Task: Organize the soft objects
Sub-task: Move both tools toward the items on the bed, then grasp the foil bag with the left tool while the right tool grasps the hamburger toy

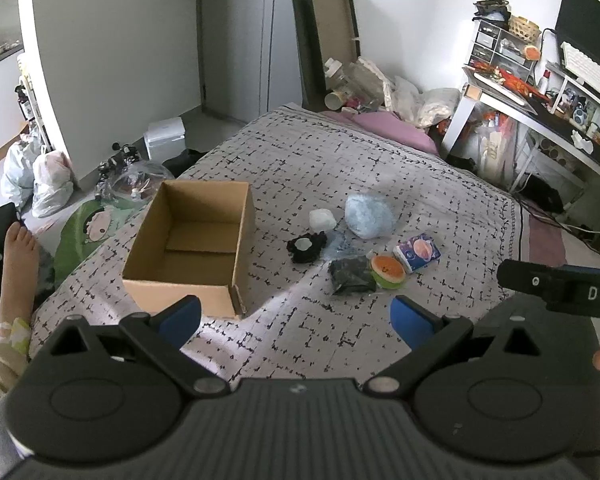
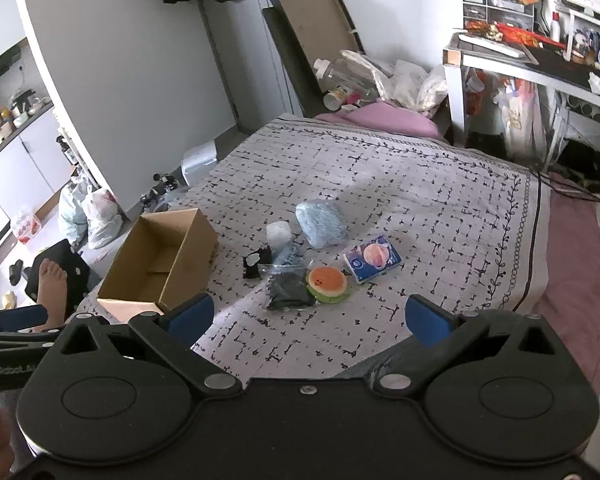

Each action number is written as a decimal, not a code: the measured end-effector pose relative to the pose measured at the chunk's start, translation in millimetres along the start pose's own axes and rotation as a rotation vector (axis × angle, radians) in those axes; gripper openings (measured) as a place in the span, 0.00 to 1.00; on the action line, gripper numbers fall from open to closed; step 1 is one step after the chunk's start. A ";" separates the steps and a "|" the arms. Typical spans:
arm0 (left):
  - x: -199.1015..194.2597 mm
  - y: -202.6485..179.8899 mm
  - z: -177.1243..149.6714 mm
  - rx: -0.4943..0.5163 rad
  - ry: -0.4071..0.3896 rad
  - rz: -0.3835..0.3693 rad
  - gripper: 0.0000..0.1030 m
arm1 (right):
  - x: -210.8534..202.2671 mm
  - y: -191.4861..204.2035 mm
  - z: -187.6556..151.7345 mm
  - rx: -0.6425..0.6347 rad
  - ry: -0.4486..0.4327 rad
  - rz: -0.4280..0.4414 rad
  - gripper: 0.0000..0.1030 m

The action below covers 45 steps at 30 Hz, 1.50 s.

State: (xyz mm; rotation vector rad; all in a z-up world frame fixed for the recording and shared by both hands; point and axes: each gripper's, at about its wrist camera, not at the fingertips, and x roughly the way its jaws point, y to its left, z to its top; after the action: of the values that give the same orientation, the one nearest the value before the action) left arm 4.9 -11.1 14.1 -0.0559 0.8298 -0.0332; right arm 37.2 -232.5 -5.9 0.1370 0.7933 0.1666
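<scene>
Bed (image 1: 380, 160) w/ a gray black-patterned cover carries everything. Cardboard box (image 1: 192, 248) sits open-topped near the cover's left edge, nothing visible inside. Soft items lie in a loose cluster right of the box, roughly mid-cover: pale blue fluffy bundle (image 1: 370, 216) farthest back, white lump (image 1: 322, 220) just beside it on the left, black scrunchie (image 1: 306, 246) w/ a white piece in its center near the white lump. Closer in, dark bundle (image 1: 352, 276) touches an orange-and-green round plush (image 1: 388, 272); blue tissue pack (image 1: 417, 252) sits just beside the plush, on its right. Crinkled clear plastic lies btwn the scrunchie and the dark bundle.

Left gripper (image 1: 296, 318) hangs over the near edge of the cover, blue pads spread wide, holding nothing; box corner is just ahead of its left finger. Right gripper (image 2: 308, 318) is likewise spread wide and holding nothing, above the near edge, cluster ahead of it. Part of the right gripper's black body shows at the right edge of the left wrist view.

Bare foot (image 2: 52, 284) shows beyond the bed's left edge. Cluttered desk (image 1: 540, 112) stands off the far right corner.
</scene>
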 end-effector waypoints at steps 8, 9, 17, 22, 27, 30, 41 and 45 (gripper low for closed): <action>22.3 -2.0 8.6 -0.019 0.010 -0.018 0.97 | 20.0 -13.7 1.6 0.038 0.026 0.007 1.00; 25.6 -3.1 8.8 -0.016 0.013 -0.018 0.97 | 22.9 -15.8 1.5 0.039 0.032 0.013 1.00; 53.7 -7.2 14.0 -0.037 0.039 -0.030 0.97 | 41.9 -30.0 4.3 0.059 0.043 0.020 1.00; 71.2 -7.8 17.3 -0.062 0.050 -0.024 0.95 | 55.3 -44.1 3.8 0.087 0.051 0.050 1.00; 94.4 -13.9 20.4 -0.059 0.077 -0.019 0.91 | 77.0 -55.9 0.7 0.129 0.086 0.090 0.98; 108.3 -16.1 21.0 -0.079 0.099 -0.038 0.87 | 89.0 -59.2 -0.5 0.140 0.105 0.116 0.94; 161.6 -19.3 30.8 -0.139 0.185 -0.066 0.72 | 138.2 -72.9 7.2 0.182 0.178 0.143 0.80; 186.5 -16.2 35.6 -0.183 0.235 -0.087 0.65 | 155.5 -78.1 10.2 0.218 0.202 0.154 0.76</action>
State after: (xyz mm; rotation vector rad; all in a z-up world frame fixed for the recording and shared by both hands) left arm 156.9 -35.6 -98.3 -0.2647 1.0632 -0.0465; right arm 159.3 -278.4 -121.5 0.3928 1.0016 0.2420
